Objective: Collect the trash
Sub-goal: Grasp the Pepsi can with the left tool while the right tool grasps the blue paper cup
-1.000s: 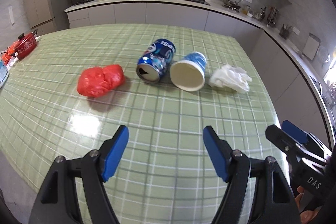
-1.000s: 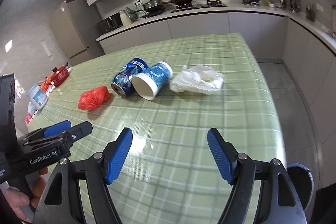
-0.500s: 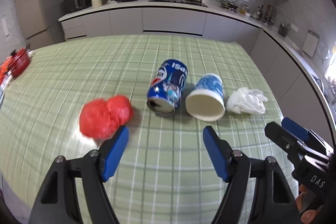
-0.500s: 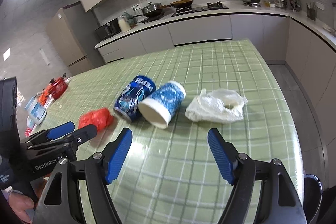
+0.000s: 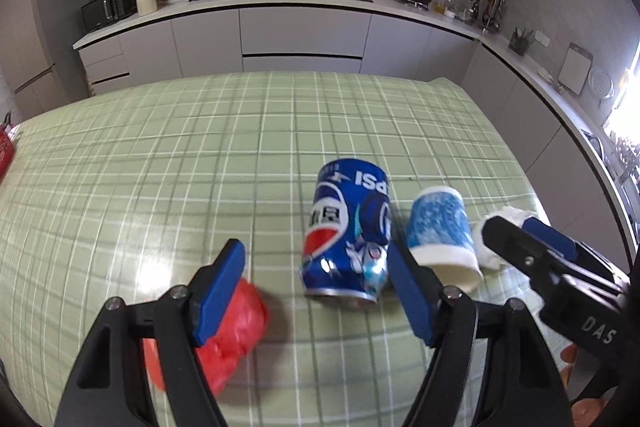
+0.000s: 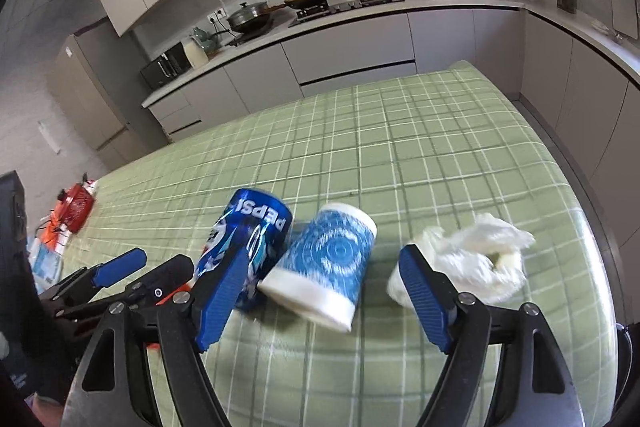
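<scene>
Both tongs are hovering open over the green checked tabletop (image 5: pixel 200 155). The left tongs (image 5: pixel 316 291) are framing the can (image 5: pixel 348 231), lying on its side, with a red bag (image 5: pixel 236 331) under the left finger. The right tongs (image 6: pixel 324 301) are framing the cup (image 6: pixel 328 259), lying beside the can; a white bag (image 6: pixel 472 251) is sitting just right.

Materials and finishes on your table

Your table (image 5: pixel 160 163) wears a glossy green checked cover, smooth, with glare. The can (image 5: pixel 348 227) is shiny printed metal, bare silver at its rim. The cup (image 6: pixel 328 263) looks like matt paper. The red bag (image 5: pixel 240 331) and white bag (image 6: pixel 472 259) are thin crinkled plastic. Your gripper pads (image 6: pixel 220 299) are ribbed blue plastic on matt black frames.
</scene>
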`<act>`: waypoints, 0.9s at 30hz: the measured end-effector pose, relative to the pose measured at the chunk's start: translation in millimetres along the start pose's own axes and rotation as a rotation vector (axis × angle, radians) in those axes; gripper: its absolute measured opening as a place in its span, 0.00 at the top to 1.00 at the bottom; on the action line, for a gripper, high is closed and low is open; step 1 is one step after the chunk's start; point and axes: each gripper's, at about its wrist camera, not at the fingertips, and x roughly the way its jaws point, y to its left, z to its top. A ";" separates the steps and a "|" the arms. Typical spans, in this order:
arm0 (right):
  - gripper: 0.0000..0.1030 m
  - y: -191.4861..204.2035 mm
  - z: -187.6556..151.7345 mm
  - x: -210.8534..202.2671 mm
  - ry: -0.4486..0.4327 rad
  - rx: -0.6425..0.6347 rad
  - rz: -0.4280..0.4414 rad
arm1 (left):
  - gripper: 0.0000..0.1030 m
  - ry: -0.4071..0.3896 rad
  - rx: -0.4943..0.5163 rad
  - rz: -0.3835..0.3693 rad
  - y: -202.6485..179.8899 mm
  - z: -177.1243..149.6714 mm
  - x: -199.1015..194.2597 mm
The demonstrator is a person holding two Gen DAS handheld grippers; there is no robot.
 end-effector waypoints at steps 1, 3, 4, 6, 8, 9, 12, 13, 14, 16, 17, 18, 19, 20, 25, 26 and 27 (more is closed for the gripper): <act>0.23 1.2 2.0 6.2 0.008 0.001 -0.009 | 0.27 0.004 0.001 -0.003 0.8 1.9 3.6; 0.23 1.2 4.9 20.6 0.031 0.014 -0.019 | 0.27 0.011 0.001 0.001 3.7 5.7 9.9; 0.23 0.5 5.3 26.9 0.043 0.020 -0.027 | 0.27 0.014 0.000 -0.004 6.8 7.4 12.3; 0.23 0.1 5.7 39.0 0.071 0.026 -0.029 | 0.27 0.024 -0.009 -0.018 12.6 9.9 17.7; 0.23 -1.0 4.8 49.3 0.098 0.028 -0.037 | 0.27 0.026 -0.010 -0.031 15.2 11.5 21.1; 0.23 -1.8 4.2 52.4 0.108 0.032 -0.035 | 0.27 0.029 -0.008 -0.044 15.3 12.4 22.9; 0.23 -4.4 0.8 57.2 0.127 0.030 -0.036 | 0.27 0.032 0.005 -0.068 12.6 14.0 26.0; 0.23 -5.8 -0.3 57.7 0.130 0.029 -0.032 | 0.27 0.034 0.011 -0.072 11.5 14.6 27.0; 0.23 -7.7 -2.5 58.3 0.137 0.027 -0.037 | 0.27 0.036 0.016 -0.076 9.7 15.2 28.4; 0.23 -10.3 -6.8 58.1 0.143 0.019 -0.044 | 0.27 0.043 0.018 -0.092 6.6 15.5 30.9; 0.23 -12.0 -9.4 57.4 0.145 0.013 -0.051 | 0.27 0.047 0.020 -0.099 5.4 15.3 32.1; 0.23 -13.8 -11.4 56.9 0.146 0.013 -0.055 | 0.27 0.051 0.022 -0.103 3.4 15.0 33.6; 0.23 -15.4 -12.5 56.5 0.148 0.014 -0.056 | 0.27 0.058 0.026 -0.107 1.4 15.1 35.4; 0.23 -17.8 -14.9 56.0 0.151 0.014 -0.052 | 0.27 0.065 0.033 -0.112 -1.6 14.8 37.6; 0.31 -18.0 -18.1 56.0 0.147 -0.001 -0.044 | 0.26 0.090 0.049 -0.126 -12.4 14.8 46.5; 0.31 -16.8 -18.4 56.1 0.147 -0.003 -0.043 | 0.24 0.091 0.051 -0.126 -12.1 14.3 48.0; 0.31 -15.5 -18.8 55.5 0.145 -0.006 -0.044 | 0.24 0.094 0.052 -0.130 -13.4 14.4 49.9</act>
